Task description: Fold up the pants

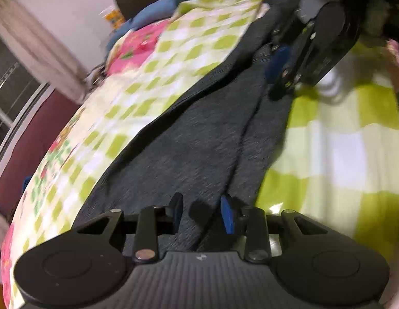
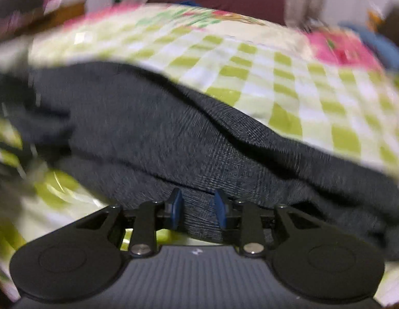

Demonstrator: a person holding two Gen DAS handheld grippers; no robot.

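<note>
Dark grey pants [image 1: 199, 134] lie stretched out on a green-and-white checked bed sheet [image 1: 179, 59]. My left gripper [image 1: 202, 213] sits at one end of the pants, its blue pads apart with a fold of the fabric between them. My right gripper [image 1: 279, 69] shows in the left wrist view at the far end of the pants. In the right wrist view the right gripper [image 2: 198, 207] has its blue pads apart with the pants [image 2: 158, 128] edge between them. The frames are blurred.
The bed sheet [image 2: 276, 77] has a pink floral border [image 1: 132, 43]. A blue pillow [image 1: 158, 7] lies at the head of the bed. A maroon wall and a window [image 1: 8, 82] run along the bed's side.
</note>
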